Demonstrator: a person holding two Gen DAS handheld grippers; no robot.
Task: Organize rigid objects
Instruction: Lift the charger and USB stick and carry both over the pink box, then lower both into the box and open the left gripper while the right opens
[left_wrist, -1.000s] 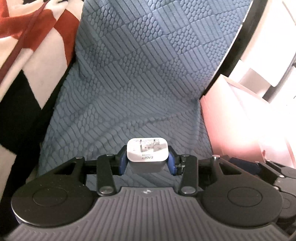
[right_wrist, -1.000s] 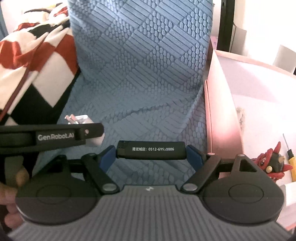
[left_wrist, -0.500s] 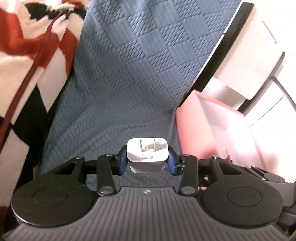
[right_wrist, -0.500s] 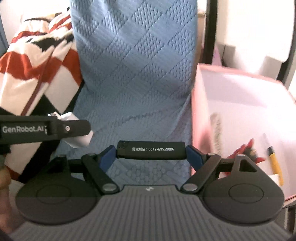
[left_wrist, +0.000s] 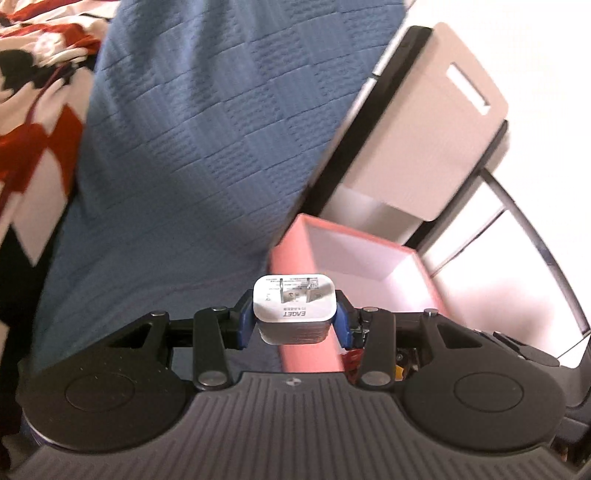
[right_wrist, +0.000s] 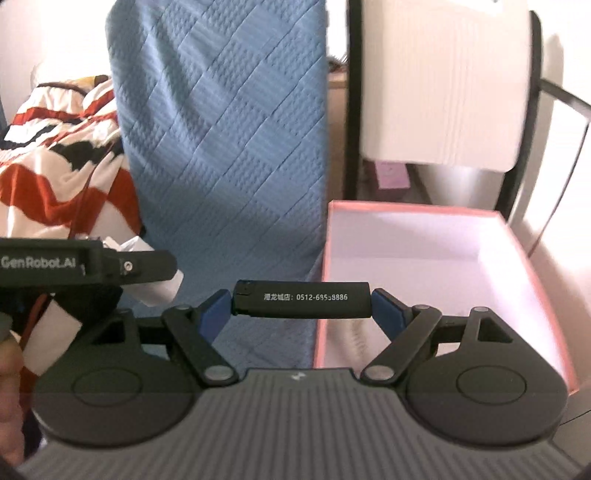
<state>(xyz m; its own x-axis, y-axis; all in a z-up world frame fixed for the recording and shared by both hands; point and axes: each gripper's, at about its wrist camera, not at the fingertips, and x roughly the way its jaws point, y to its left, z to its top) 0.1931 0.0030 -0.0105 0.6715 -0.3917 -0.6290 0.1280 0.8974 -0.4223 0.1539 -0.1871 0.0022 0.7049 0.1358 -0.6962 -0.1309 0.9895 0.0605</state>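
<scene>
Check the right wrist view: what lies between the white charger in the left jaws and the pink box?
Only the blue quilted cover and the black lighter clamped in the right gripper lie between the white charger and the pink box.

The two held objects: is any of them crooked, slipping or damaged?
Nothing stands out. The white charger sits squarely in the left tool, prongs facing away from the camera. The black lighter lies crosswise in the right tool, held at both ends. No damage shows.

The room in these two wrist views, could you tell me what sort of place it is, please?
Probably a bedroom or living space at home: a blue quilted cover, a red, white and black patterned blanket, and an open pink storage box beside them.
</scene>
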